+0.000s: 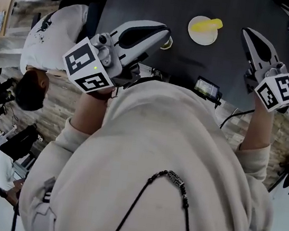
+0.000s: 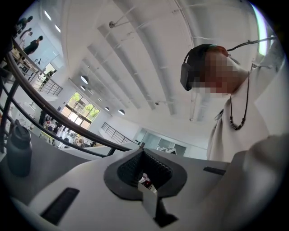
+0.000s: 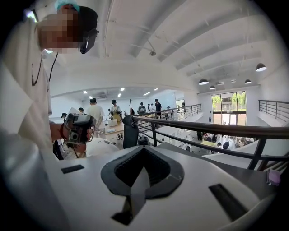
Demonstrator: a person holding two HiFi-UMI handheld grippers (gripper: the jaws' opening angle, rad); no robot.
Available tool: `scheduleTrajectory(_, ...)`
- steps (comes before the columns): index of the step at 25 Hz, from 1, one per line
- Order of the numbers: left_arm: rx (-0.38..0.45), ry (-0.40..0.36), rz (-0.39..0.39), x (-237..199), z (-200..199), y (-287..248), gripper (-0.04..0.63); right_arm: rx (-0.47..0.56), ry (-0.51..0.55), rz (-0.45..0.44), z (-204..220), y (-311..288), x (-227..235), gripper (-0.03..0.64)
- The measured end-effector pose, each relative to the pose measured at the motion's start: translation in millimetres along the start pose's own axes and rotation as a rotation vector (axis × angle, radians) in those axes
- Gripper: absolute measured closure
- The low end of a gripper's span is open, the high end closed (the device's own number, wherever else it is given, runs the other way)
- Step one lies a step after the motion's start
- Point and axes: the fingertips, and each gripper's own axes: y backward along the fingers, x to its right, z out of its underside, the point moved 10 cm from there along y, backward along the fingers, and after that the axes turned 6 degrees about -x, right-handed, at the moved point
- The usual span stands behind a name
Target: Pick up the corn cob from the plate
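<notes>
Left gripper (image 1: 165, 37): left of the plate, jaws clenched together, nothing between them. Corn cob (image 1: 207, 25): short, bright yellow, lying on a small round white plate (image 1: 202, 38) at the far middle of the dark table (image 1: 150, 1), apart from both grippers. Right gripper (image 1: 246, 32): right of the plate, jaws clenched, empty.

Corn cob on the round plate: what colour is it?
Yellow corn cob, clearest in the head view.
</notes>
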Motion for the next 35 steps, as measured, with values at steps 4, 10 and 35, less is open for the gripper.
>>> scheduleTrajectory(4,0.016,-0.02,-0.033,8,1,8,0.591,-0.085,0.05,-0.027,13,-16,16,0.598)
scheduleTrajectory(10,0.069,-0.022,-0.028,20,4,23,0.591,-0.246,0.157,-0.084,39,-49,29,0.54)
scheduleTrajectory(35,0.127,0.018,-0.188,30,29,49,0.591,-0.59,0.362,-0.294,142,-148,86,0.402)
